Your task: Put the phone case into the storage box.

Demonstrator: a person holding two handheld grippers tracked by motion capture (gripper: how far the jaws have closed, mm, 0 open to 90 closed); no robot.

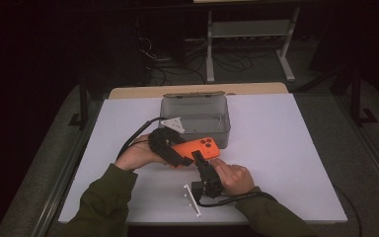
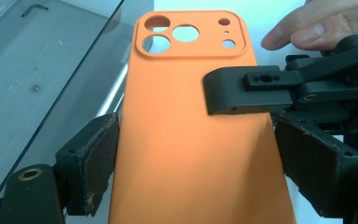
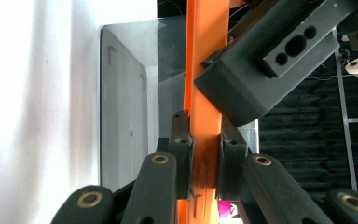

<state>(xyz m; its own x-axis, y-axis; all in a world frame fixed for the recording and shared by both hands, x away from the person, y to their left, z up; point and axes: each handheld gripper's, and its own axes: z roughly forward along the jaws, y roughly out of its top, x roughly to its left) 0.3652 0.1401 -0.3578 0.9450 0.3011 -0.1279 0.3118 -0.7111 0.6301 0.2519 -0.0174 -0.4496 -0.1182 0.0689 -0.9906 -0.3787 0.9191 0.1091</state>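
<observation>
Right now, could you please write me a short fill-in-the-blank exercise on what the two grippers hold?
1. Both grippers hold a phone case coloured ____.
2. The left gripper grips the case across its ____.
3. The right gripper pinches one ____ of the case.
4. Behind the case stands an open grey ____.

Missing words: orange; width; edge; box

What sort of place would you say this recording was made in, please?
Probably a lab or workshop bench: a white-topped table in a dark room, cables on the floor behind it, and a metal rack beyond.
</observation>
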